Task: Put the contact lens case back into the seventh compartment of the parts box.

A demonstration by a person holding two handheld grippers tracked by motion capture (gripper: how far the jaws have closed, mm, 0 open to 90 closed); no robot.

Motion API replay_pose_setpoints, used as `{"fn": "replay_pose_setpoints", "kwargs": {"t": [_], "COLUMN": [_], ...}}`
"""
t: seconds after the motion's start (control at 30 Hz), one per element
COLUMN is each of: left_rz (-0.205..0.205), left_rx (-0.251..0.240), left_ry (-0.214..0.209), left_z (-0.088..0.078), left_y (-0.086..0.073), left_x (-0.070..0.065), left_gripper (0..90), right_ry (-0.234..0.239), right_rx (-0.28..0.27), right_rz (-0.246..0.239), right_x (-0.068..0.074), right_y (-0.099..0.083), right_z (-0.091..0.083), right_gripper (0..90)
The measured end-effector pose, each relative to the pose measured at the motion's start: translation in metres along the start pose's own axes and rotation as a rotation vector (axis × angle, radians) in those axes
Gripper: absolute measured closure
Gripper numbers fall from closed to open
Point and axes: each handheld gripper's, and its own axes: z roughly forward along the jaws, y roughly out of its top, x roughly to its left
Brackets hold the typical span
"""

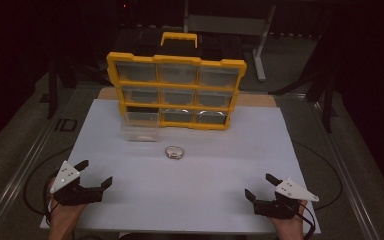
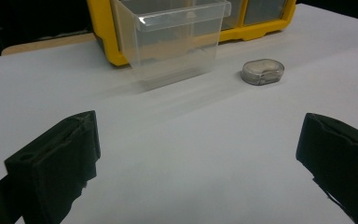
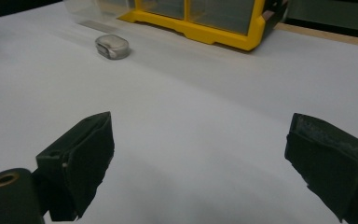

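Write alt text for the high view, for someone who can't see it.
A small oval grey case lies on a white table before a yellow organiser of clear drawers, one clear plastic drawer pulled out. Near the front edge, the left gripper and right gripper rest open, holding nothing.

One yellow organizer (image 1: 175,90) holds nine compartments. One clear drawer (image 1: 140,126) is pulled out. One small oval case (image 1: 174,152) lies ahead of the fingers.

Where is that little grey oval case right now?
The little grey case lies on the white table near its middle, just in front of the clear drawer pulled from the yellow organizer.
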Motion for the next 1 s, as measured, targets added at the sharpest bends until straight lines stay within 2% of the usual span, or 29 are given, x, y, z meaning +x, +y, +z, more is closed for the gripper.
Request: {"fn": "replay_pose_setpoints", "kwargs": {"t": [0.27,0.47,1.0], "left_rz": [0.013,0.046,0.049], "left_rx": [-0.01,-0.01,-0.014], "left_ry": [-0.003,-0.006,-0.01], "left_z": [-0.0011,-0.0001,0.0007], "left_y": [0.0,0.0005,0.0014], "left_x": [-0.0002,-0.0025,-0.004], "left_gripper": [0.3,0.3,0.3], "right_ry": [0.004,0.008,0.005], "right_rx": [-0.024,-0.031,-0.049], "right_rz": [-0.001,-0.009,-0.022], "right_x": [-0.0001,0.0008,0.0018], "right_y": [0.0007,0.0009,0.0018], "right_z": [-0.003,-0.0031,-0.004], "right_gripper": [7.8,7.8,7.8]}}
